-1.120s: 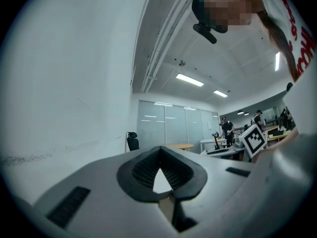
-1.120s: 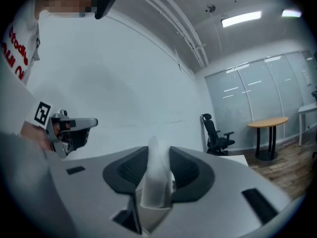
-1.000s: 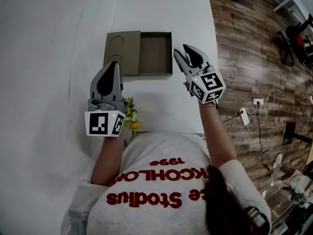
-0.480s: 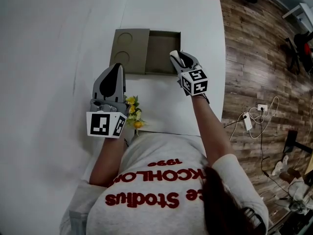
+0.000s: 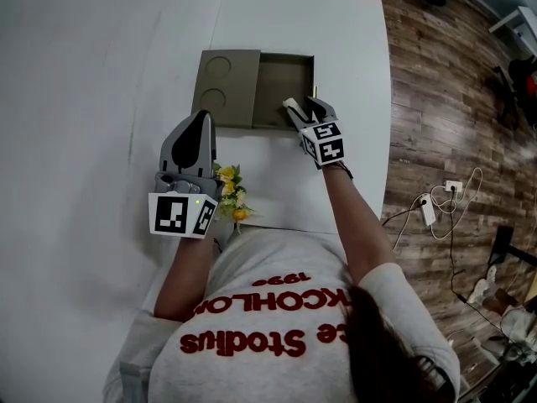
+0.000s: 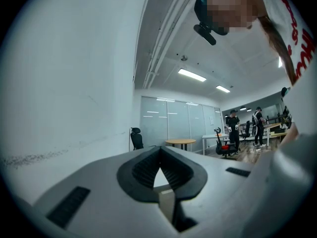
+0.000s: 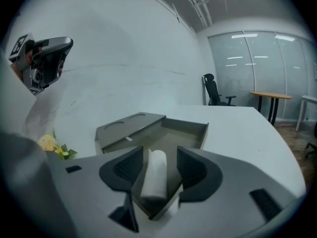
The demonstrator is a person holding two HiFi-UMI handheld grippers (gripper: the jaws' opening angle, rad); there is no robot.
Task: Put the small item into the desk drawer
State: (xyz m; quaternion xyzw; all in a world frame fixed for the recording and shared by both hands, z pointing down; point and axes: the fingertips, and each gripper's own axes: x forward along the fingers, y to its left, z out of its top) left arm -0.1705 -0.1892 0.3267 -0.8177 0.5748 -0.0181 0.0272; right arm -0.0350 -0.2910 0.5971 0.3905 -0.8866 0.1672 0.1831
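Observation:
A small white roll [image 7: 154, 175] stands on end between the jaws of my right gripper [image 7: 157, 157]. The jaws are opening, and a gap shows between the roll and the right-hand pad. They hang over the near edge of the open grey-brown drawer [image 7: 190, 132]. From the head view, the right gripper [image 5: 300, 107] sits at the near right corner of the drawer [image 5: 281, 86]. That drawer is pulled out of a flat box [image 5: 225, 84] with two round dents on top. My left gripper [image 5: 200, 117] is held up left of the box, its tips together and nothing between them.
The box lies on a white table [image 5: 336, 32]. A bunch of small yellow flowers [image 5: 231, 193] lies on the table beside the left gripper. Wooden floor with cables [image 5: 432, 200] runs along the right. The left gripper view shows only an office room and people far off.
My right gripper has moved forward and left, down to the drawer's near edge, and its jaws have spread. The left gripper has stayed where it was.

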